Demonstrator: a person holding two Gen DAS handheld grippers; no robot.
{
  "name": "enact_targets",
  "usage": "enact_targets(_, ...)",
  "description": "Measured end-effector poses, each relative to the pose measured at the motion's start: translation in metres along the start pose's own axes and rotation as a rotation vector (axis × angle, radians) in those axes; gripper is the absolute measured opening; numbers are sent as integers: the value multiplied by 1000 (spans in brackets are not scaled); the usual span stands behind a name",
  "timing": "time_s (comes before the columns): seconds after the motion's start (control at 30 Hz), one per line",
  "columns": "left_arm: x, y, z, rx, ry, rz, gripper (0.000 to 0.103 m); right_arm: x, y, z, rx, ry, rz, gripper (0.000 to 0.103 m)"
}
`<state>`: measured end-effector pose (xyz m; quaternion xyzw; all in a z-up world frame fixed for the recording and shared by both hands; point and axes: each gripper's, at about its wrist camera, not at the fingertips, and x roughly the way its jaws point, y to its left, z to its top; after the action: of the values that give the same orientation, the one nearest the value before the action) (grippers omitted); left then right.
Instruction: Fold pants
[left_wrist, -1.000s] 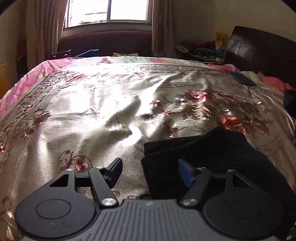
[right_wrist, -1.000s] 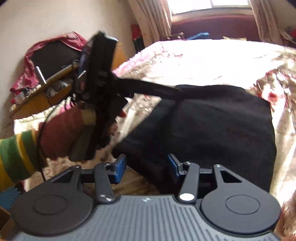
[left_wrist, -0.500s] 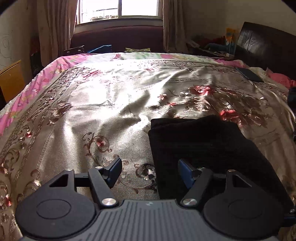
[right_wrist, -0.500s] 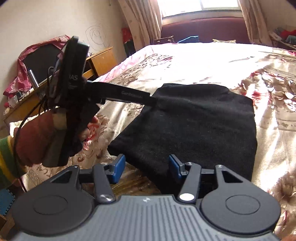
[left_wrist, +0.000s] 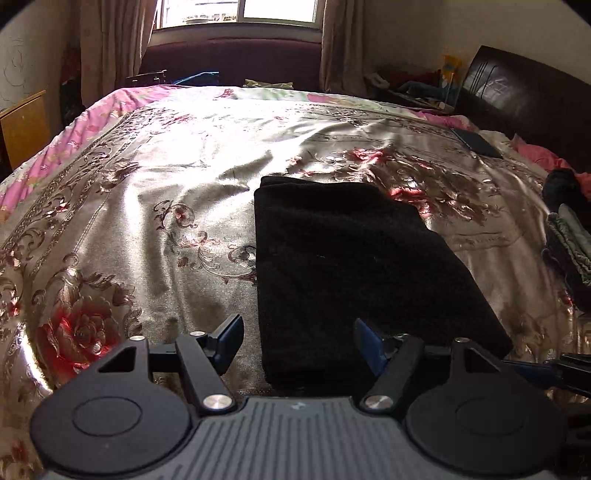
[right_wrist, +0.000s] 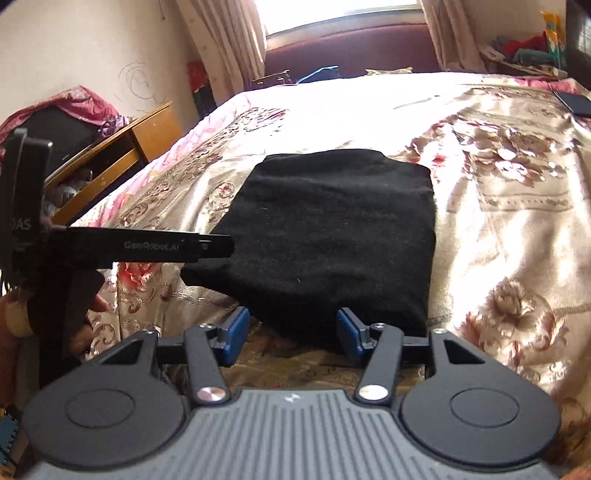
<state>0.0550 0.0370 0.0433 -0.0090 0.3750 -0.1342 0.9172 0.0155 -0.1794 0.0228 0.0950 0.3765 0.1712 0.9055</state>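
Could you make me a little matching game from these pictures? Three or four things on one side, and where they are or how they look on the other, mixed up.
Things:
1. pants
2. bedspread
3. left gripper
4. dark flat object

Descriptions:
A. gold satin with red flowers
B. folded black rectangle lying on the bed
C. lying far off near the headboard
D. open, nothing between its fingers

Pairs: 1-B, 2-A, 3-D, 4-C
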Motion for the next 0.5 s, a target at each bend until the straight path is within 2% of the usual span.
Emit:
enact_targets(0.33, -17, -20, -18, -13, -8, 1, 80, -5, -10, -3, 73, -60, -24, 54)
enact_targets(0.5, -25, -26, -29, -37, -26, 2, 81, -10, -10, -7, 70, -82, -29, 55)
